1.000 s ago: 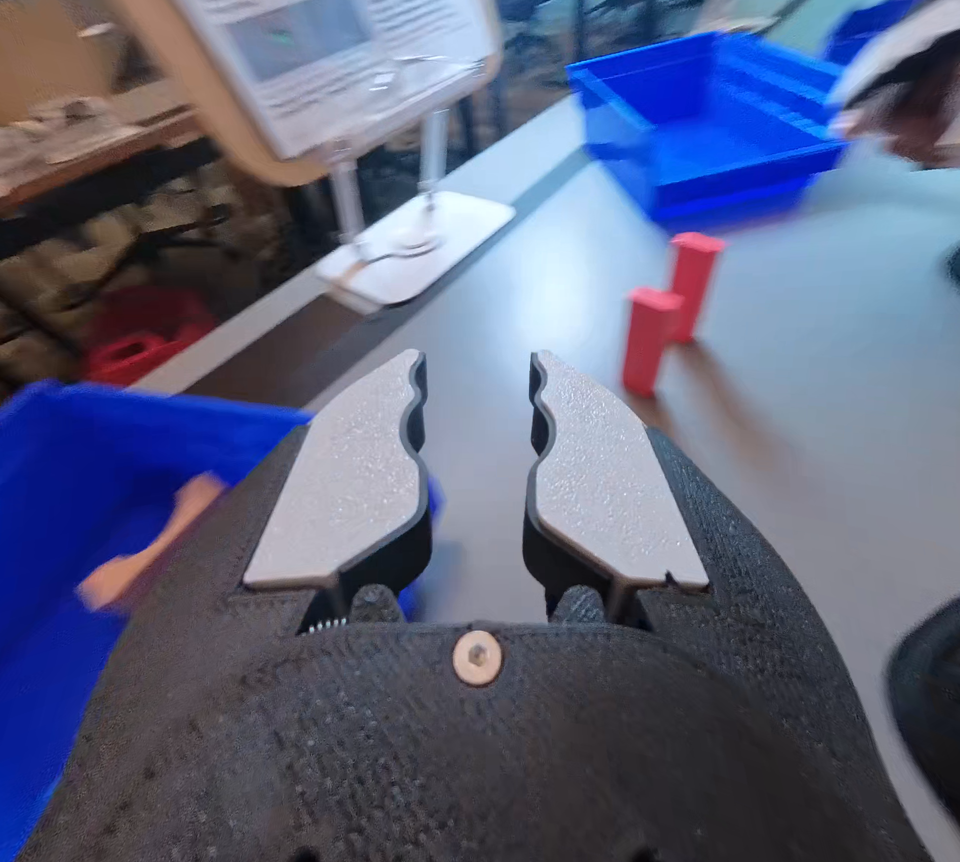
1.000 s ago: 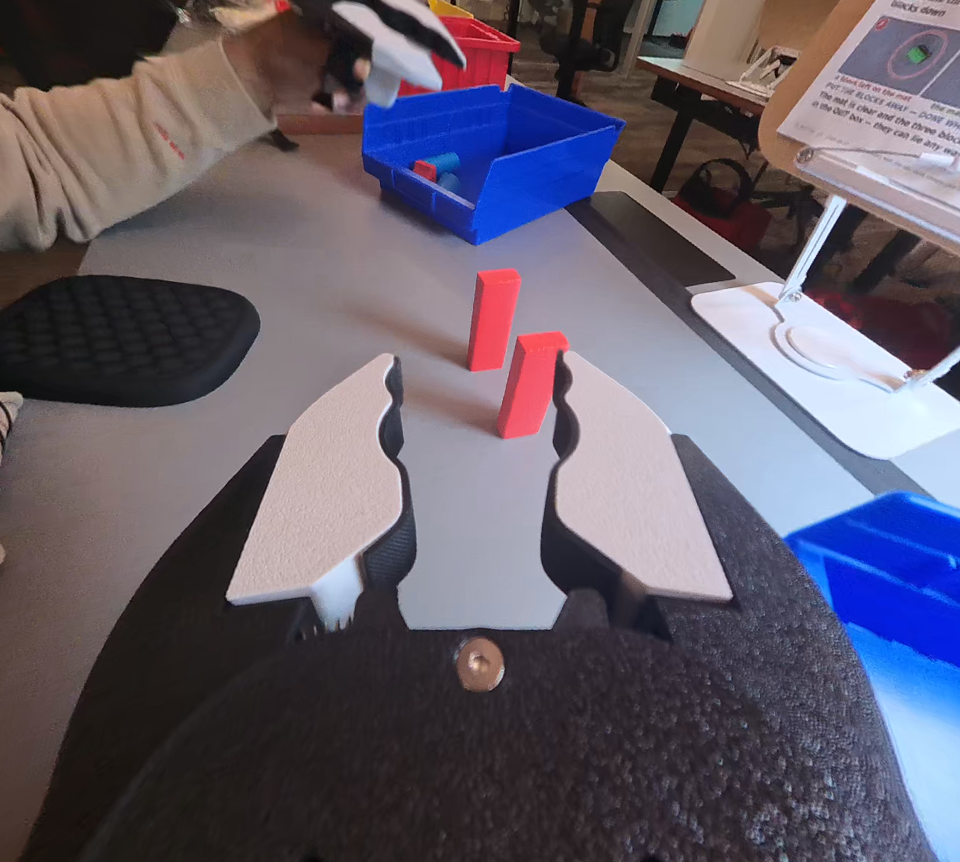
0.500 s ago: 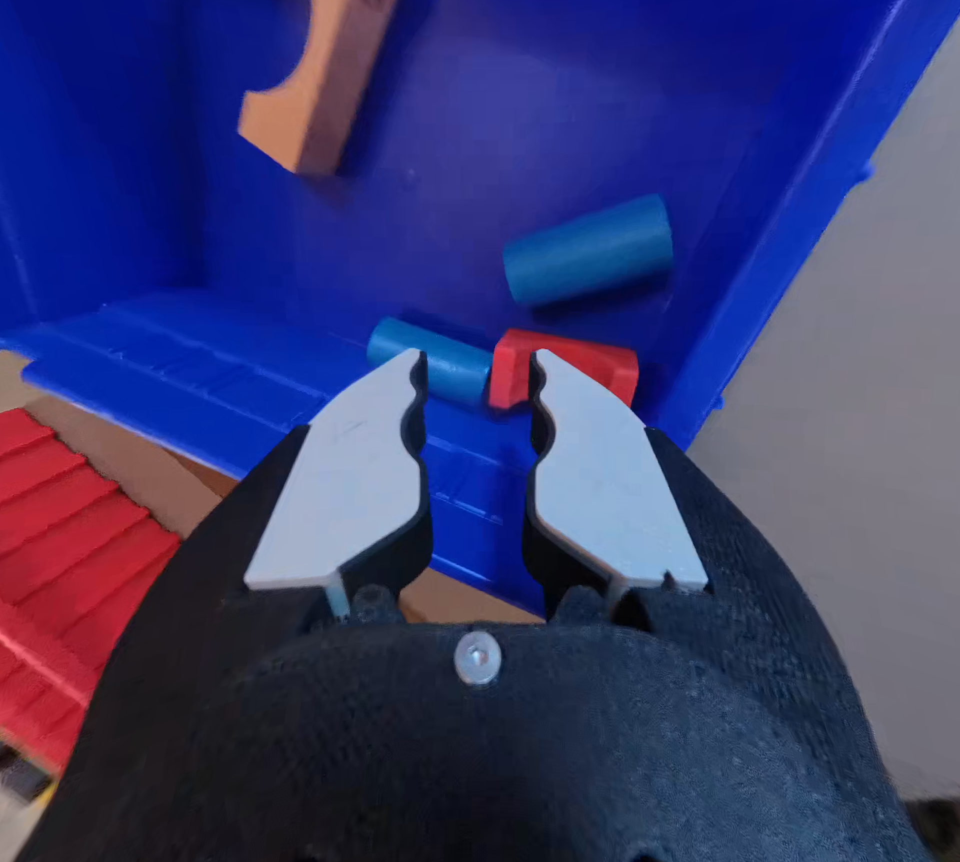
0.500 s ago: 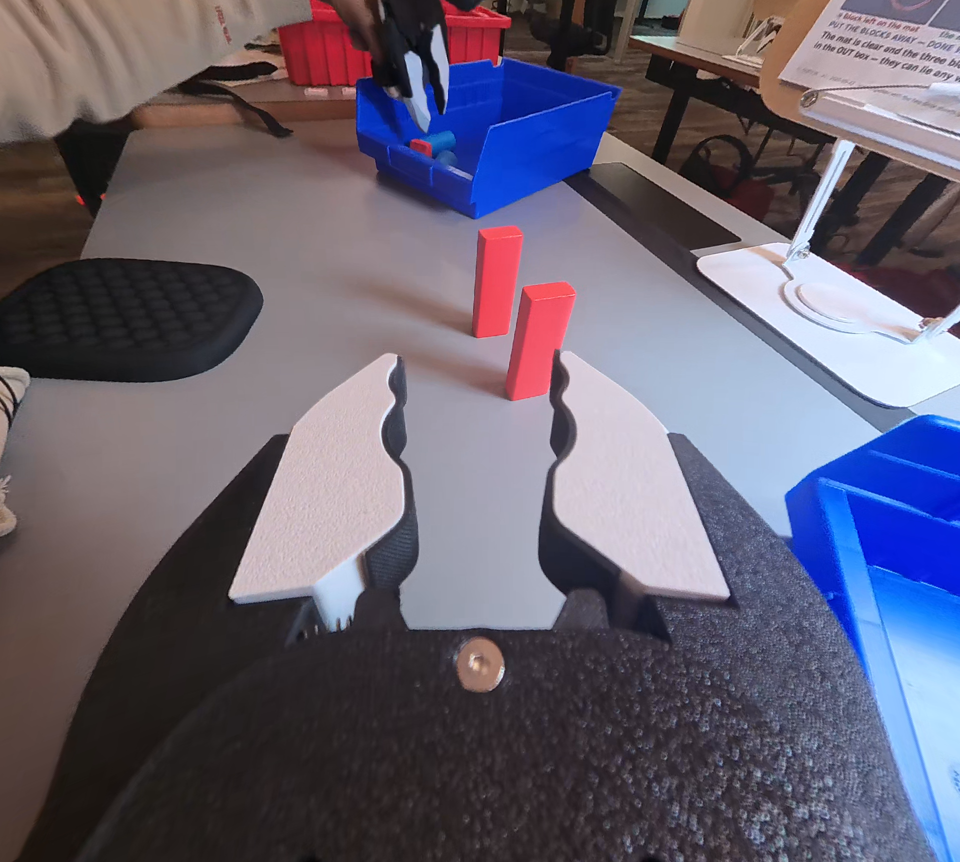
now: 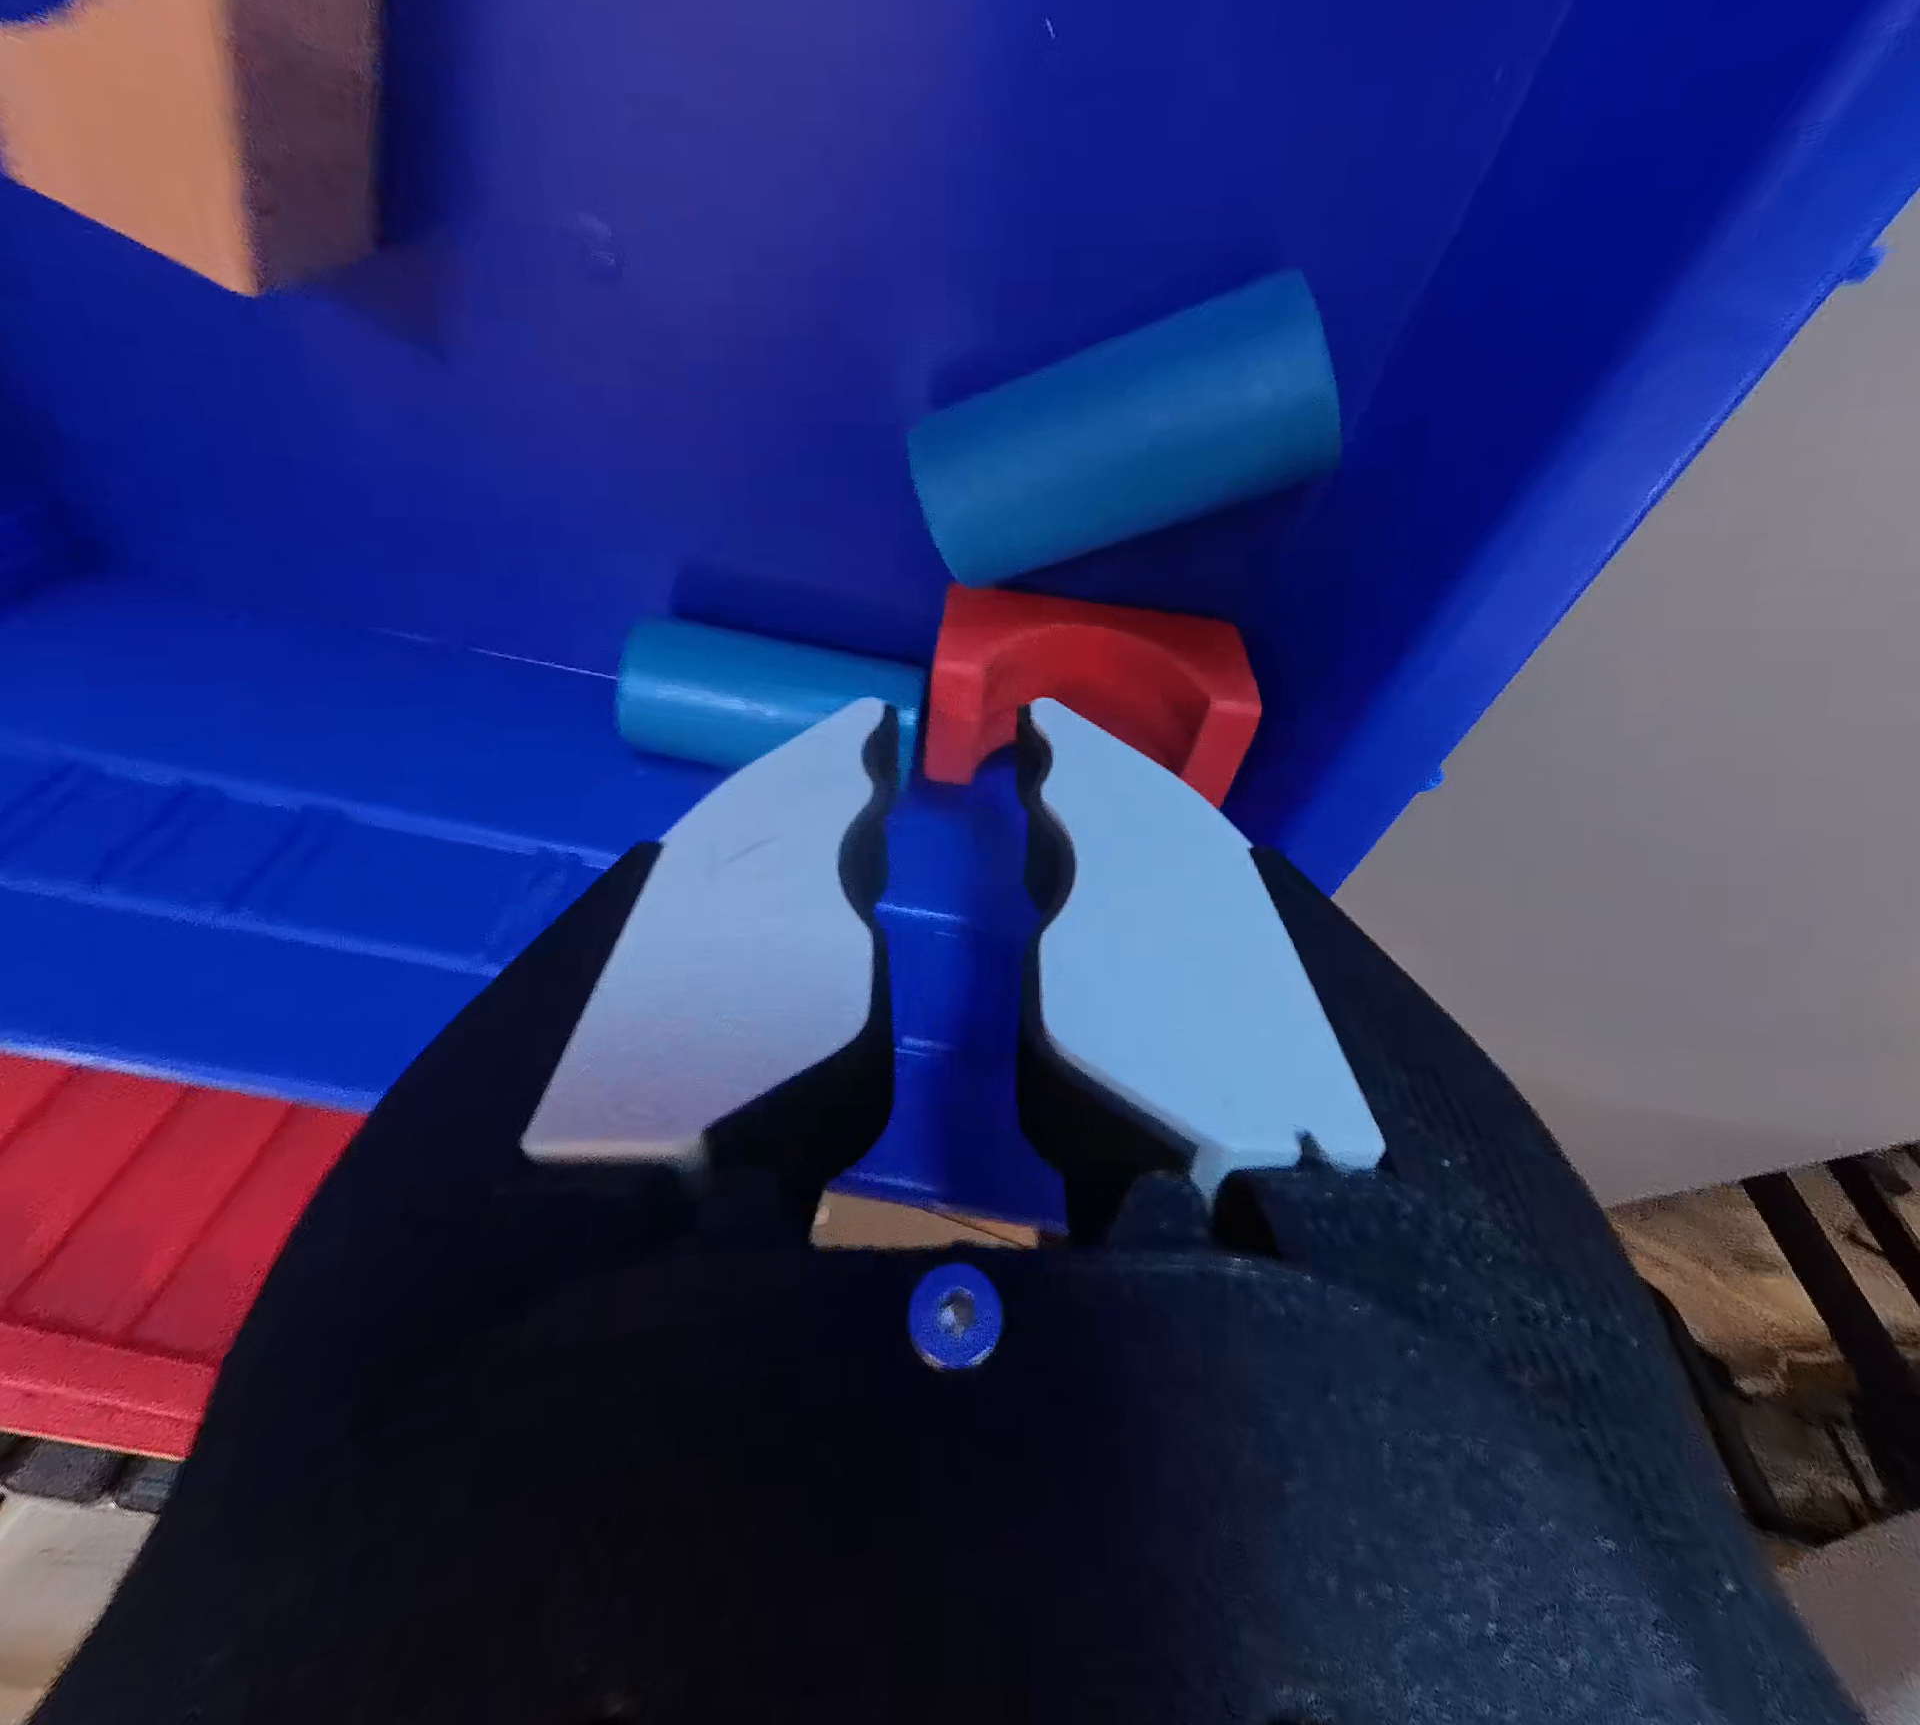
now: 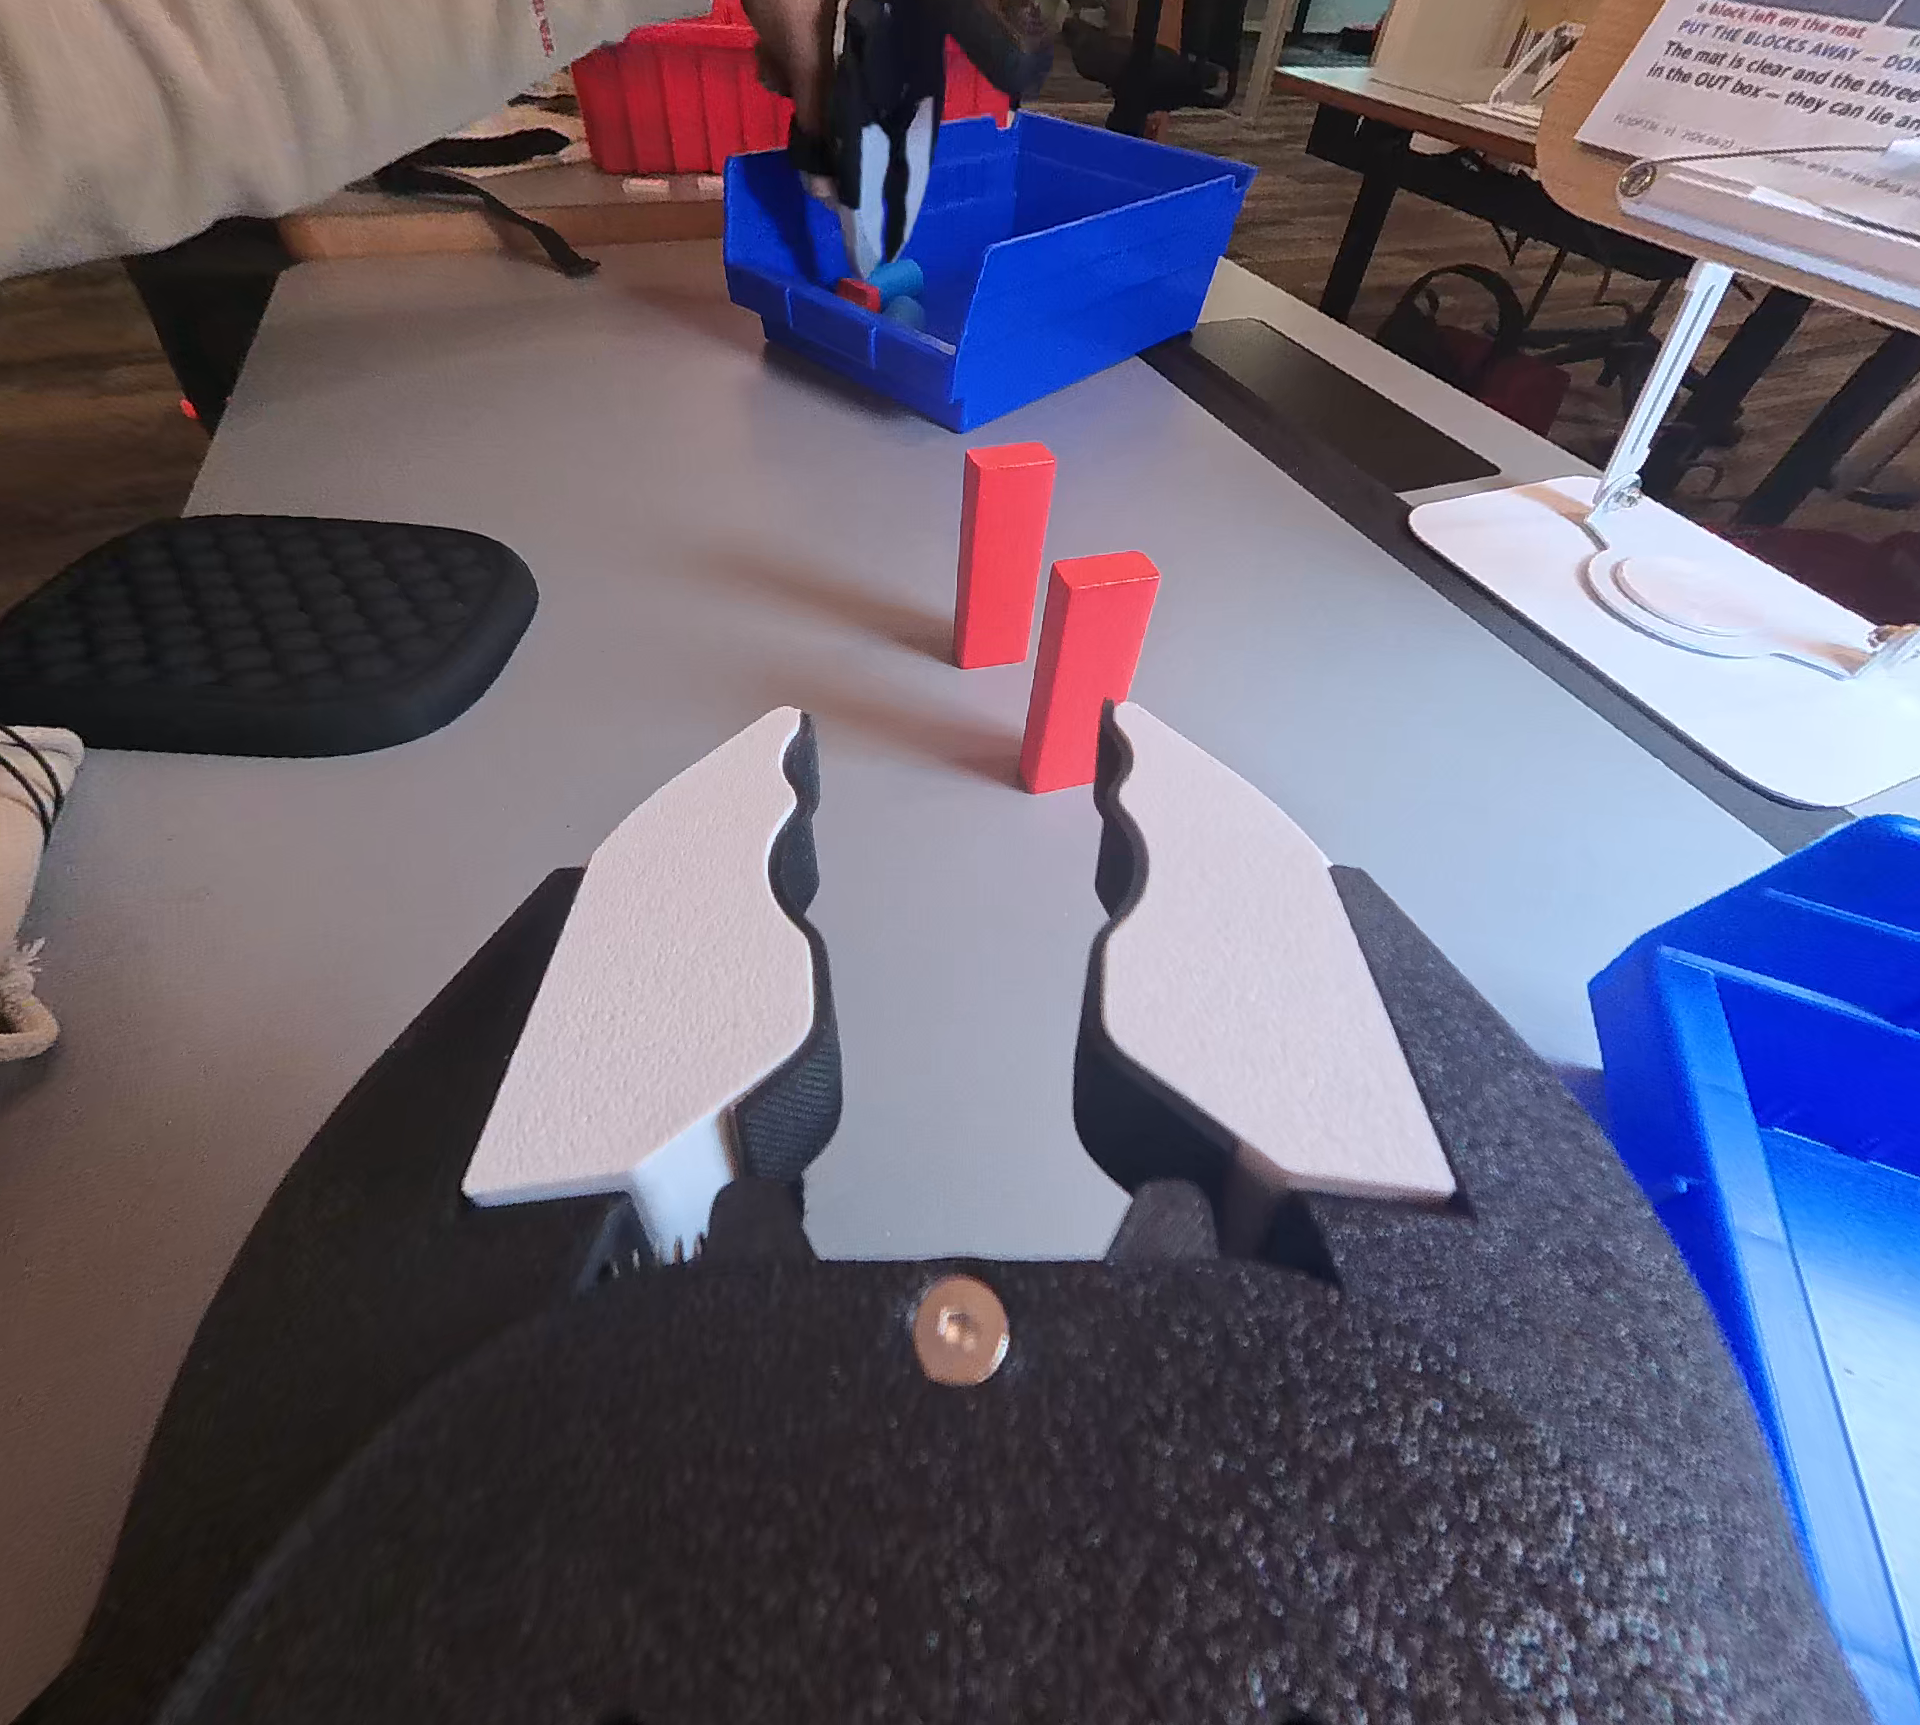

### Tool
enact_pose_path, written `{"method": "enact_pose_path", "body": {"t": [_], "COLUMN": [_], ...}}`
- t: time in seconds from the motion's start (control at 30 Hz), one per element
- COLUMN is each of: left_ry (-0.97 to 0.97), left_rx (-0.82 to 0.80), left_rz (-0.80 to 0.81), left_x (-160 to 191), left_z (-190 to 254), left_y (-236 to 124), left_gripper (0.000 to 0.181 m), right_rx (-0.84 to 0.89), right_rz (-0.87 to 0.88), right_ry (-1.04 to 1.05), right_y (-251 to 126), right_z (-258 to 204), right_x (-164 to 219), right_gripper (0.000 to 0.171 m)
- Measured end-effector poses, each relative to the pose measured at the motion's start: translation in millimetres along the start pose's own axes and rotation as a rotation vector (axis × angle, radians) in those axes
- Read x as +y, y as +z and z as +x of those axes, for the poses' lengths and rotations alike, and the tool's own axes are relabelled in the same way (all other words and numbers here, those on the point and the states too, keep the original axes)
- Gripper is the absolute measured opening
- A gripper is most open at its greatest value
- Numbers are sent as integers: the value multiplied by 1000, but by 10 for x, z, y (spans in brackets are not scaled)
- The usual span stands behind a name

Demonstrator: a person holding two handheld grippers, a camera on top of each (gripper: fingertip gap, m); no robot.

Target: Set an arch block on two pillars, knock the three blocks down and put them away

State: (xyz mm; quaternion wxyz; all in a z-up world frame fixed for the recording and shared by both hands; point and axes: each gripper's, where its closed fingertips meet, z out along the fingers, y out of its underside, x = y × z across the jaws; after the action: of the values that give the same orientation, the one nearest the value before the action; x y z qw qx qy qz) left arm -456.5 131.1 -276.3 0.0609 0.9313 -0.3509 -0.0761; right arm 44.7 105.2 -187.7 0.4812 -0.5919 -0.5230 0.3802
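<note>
Fingers (image 5: 727, 927) of left gripper (image 5: 951, 740) parted, empty, tips down in blue bin (image 5: 1558, 325), just short of red arch block (image 5: 1091, 688); two blue cylinders (image 5: 1122, 428) alongside. Right gripper (image 6: 956, 719) released, empty, low over desk (image 6: 520, 428). Two red pillars (image 6: 1003, 553) upright, apart, nothing on top.

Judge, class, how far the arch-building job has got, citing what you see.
Done: two red rectangular pillars stand upright on the grey table. In hand: the open left gripper reaches into the far blue plastic bin, fingertips beside the small red arch block, not gripping it. The right gripper is open, empty. Left: lifting, capping, toppling, storing.
</note>
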Motion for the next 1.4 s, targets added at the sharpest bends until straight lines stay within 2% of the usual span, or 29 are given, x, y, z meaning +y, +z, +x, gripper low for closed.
{"method": "enact_pose_path", "body": {"t": [0.03, 0.23, 0.37, 0.47, 0.5, 0.53, 0.57, 0.7, 0.8, 0.9, 1.0, 1.1, 1.2, 1.3, 1.37, 1.4], "left_ry": [-4, 2, 17, -1, 1, 13, 25, 2, -40, -47, -15, 39, 75, 155, 172, 197], "left_rx": [-18, -307, -377, -327, -302, -282, -287, -335, -418, -462, -399, -362, -353, -420, -519, -516], "left_rz": [26, 282, 291, 280, 273, 288, 305, 342, 562, 865, 1169, 1359, 1488, 1506, 1467, 1471], "left_x": [-58, -744, -1025, -1116, -1123, -1145, -1158, -1046, -1068, -1171, -1335, -1498, -1626, -1719, -1743, -1750], "left_z": [-51, -632, -827, -873, -854, -819, -810, -754, -594, -148, 638, 1514, 2304, 2862, 2974, 3034], "left_y": [-60, -320, -119, 101, 176, 202, 190, 9, -408, -912, -1319, -1551, -1715, -1734, -1690, -1672], "left_gripper": [26, 38, 44, 46, 38, 19, 14, 12, 12, 12, 12, 12, 13, 12, 12, 12], "right_rx": [-3, -8, -14, -16, -16, -16, -15, -16, -16, -14, 30, 48, 82, 98, 93, 103], "right_rz": [0, -20, -22, -39, -46, -51, -55, -39, -14, 18, 38, 78, 103, 130, 167, 172], "right_ry": [2, -1, 6, 10, 10, 9, 8, 15, 18, 21, 32, 119, 165, 189, 209, 212], "right_y": [4, 30, 38, 55, 58, 58, 56, 40, 63, 154, 341, 609, 900, 1093, 1087, 1066], "right_z": [-1, -16, -18, -10, -7, -4, -1, 0, -25, -110, -231, -439, -612, -724, -751, -732], "right_x": [1, 50, 72, 125, 143, 161, 172, 156, 95, -13, -173, -365, -468, -535, -595, -603], "right_gripper": [51, 51, 50, 49, 49, 49, 49, 48, 47, 46, 49, 55, 59, 63, 42, 26]}}
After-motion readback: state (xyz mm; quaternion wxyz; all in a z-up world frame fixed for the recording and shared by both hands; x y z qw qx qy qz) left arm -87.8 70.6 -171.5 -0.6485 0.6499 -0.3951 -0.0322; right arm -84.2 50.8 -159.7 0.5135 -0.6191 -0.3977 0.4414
